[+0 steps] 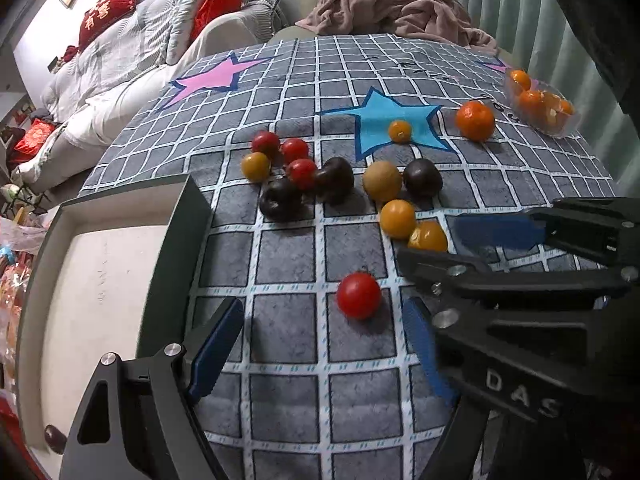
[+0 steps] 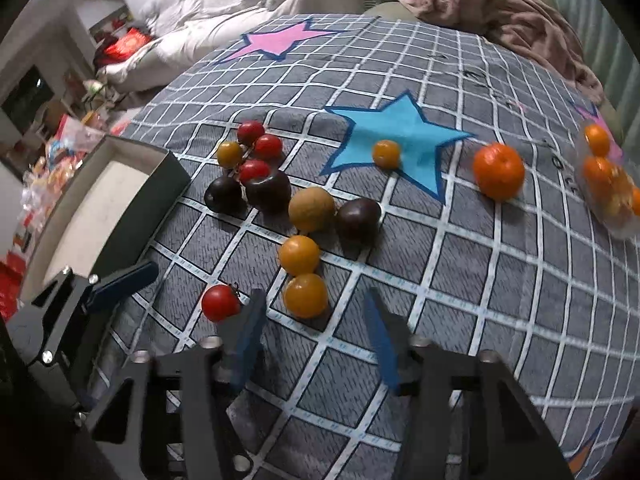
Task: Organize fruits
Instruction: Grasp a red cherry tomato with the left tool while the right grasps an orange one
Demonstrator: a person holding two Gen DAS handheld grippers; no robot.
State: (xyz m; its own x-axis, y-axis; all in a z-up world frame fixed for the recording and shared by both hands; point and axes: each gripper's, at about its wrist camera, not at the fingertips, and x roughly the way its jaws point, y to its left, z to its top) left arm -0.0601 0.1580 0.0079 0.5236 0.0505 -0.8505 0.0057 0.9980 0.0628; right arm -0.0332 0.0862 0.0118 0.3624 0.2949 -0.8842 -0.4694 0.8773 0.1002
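Both grippers' fingers point(image 1: 218, 344) stand wide and empty; a red tomato point(image 1: 358, 295) lies just ahead between the left pair, most fruit unsorted, the box point(image 1: 120, 248) apparently bare.

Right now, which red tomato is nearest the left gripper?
The lone red tomato, just ahead of the open left gripper. The other three red tomatoes are clustered farther off beside the dark plums.

box point(image 1: 120, 280) left | fruit cluster point(image 1: 320, 176) centre | tangerine point(image 1: 475, 121) right | punnet point(image 1: 540, 104) far right
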